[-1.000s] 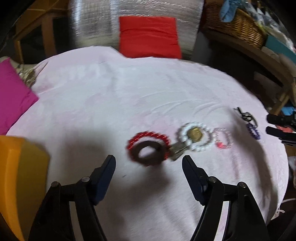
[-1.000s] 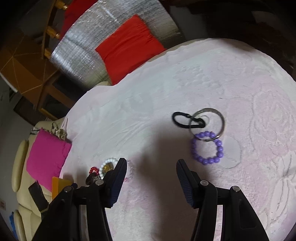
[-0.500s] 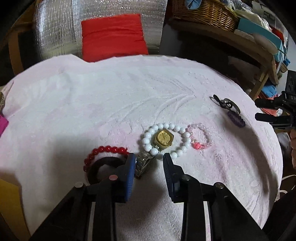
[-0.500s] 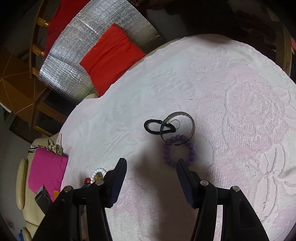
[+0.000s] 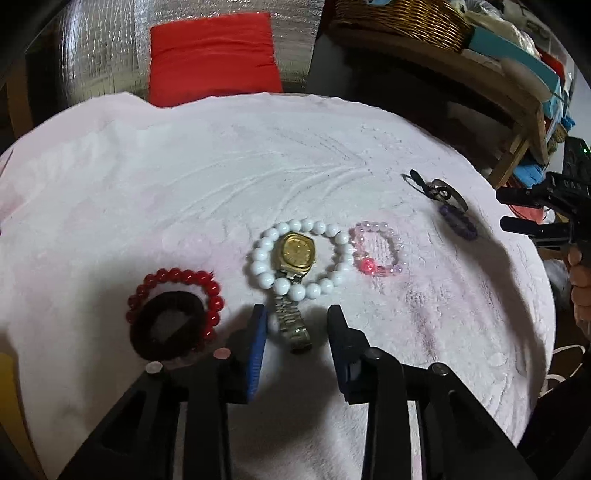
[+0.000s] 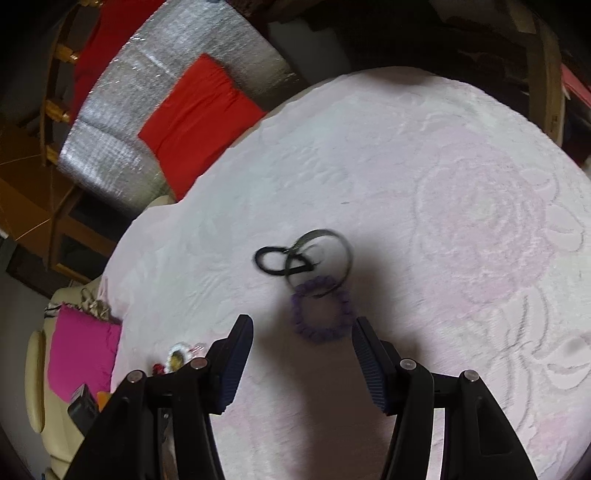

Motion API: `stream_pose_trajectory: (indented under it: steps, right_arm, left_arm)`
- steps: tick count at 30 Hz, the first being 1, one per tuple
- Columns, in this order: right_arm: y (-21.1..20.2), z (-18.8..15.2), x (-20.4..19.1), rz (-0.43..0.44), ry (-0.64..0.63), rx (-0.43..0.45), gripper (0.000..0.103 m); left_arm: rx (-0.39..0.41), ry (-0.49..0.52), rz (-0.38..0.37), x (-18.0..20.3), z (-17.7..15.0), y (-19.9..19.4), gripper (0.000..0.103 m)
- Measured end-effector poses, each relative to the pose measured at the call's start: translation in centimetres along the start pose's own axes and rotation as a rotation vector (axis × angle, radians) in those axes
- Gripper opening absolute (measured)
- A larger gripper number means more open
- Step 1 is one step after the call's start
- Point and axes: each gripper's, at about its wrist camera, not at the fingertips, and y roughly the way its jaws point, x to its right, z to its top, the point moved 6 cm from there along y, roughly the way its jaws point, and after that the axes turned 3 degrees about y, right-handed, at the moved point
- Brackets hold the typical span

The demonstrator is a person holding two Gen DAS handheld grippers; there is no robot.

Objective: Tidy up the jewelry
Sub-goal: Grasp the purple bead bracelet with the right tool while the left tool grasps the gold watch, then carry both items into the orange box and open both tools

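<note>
In the left wrist view a gold watch [image 5: 294, 254] lies across a white bead bracelet [image 5: 301, 258]; its metal band [image 5: 291, 325] lies between the fingers of my open left gripper [image 5: 297, 328]. A red bead bracelet [image 5: 177, 291] with a black hair tie [image 5: 166, 326] lies to the left, a pink bead bracelet [image 5: 376, 251] to the right. In the right wrist view a purple bead bracelet [image 6: 321, 314] lies just ahead of my open right gripper [image 6: 303, 343], touching a metal bangle [image 6: 325, 258] and a black clip [image 6: 277, 260].
All lies on a round table with a pale pink embossed cloth [image 5: 184, 192]. A red cushion [image 5: 212, 55] on a silver-covered chair stands behind it. A wicker basket [image 5: 399, 14] sits on a wooden shelf at the back right. A magenta cushion [image 6: 81, 354] lies off the table's left side.
My left gripper moved right from the red bracelet to the watch band and narrowed, then widened a little. My right gripper closed in on the purple bracelet.
</note>
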Motion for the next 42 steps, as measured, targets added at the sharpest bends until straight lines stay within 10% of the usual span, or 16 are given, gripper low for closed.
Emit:
stream_pose_trajectory:
  steps: [4,11,18,30,42]
  right_arm:
    - [0.7,0.4,1.0,-0.006,0.027,-0.014,0.06]
    - [3.4,-0.3,-0.4,-0.08,-0.092,-0.04,0.059]
    - [5.4,-2.1,-2.2,-0.282,-0.356,-0.002,0.01]
    - [-0.5,-4.1,-6.9,0.155,-0.286,-0.046,0.01]
    - [-2.7,-4.1,-7.8,0.313,-0.186,-0.074,0.01]
  left_arm:
    - [0.009,-0.049,-0.043,-0.1,0.0,-0.1,0.012]
    - [-0.032,-0.051,-0.158,2.4,-1.2,-1.6,0.012]
    - [0.009,-0.055,-0.311,4.7,-1.9,-6.0,0.011]
    - [0.103,-0.147,-0.312,0.7,-1.7,-10.4,0.011]
    - [0.141,-0.138,-0.308,0.9,-1.1,-12.3,0.011]
